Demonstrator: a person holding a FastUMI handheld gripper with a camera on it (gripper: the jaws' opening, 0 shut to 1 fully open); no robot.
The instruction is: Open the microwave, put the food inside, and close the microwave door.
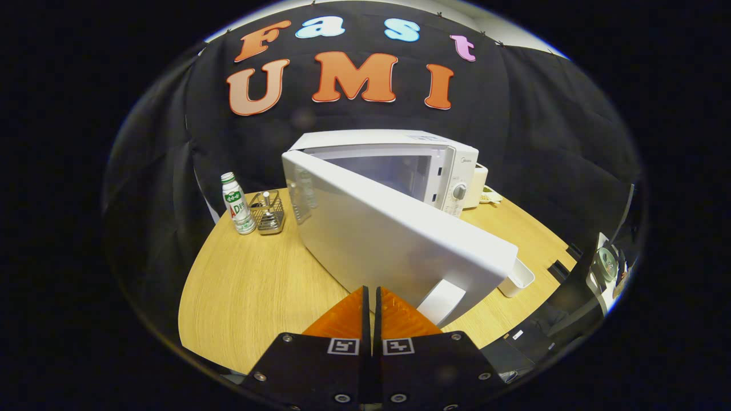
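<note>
A white microwave (451,162) stands at the back of the wooden table (245,285). Its door (388,234) hangs partly open, swung out toward me, so part of the cavity (394,170) shows behind it. My gripper (370,290) is shut with nothing between its fingers, and its tips are right at the lower outer face of the door, beside the handle recess (442,302). Just past the door's free edge a white rectangular container (517,279) sits on the table. Whether there is food in it is hidden from me.
A white bottle with a green cap (237,204) and a small wire basket (268,212) stand left of the microwave. A pale object (478,184) and a small dish (490,198) sit to its right. Dark equipment lies by the table's right edge.
</note>
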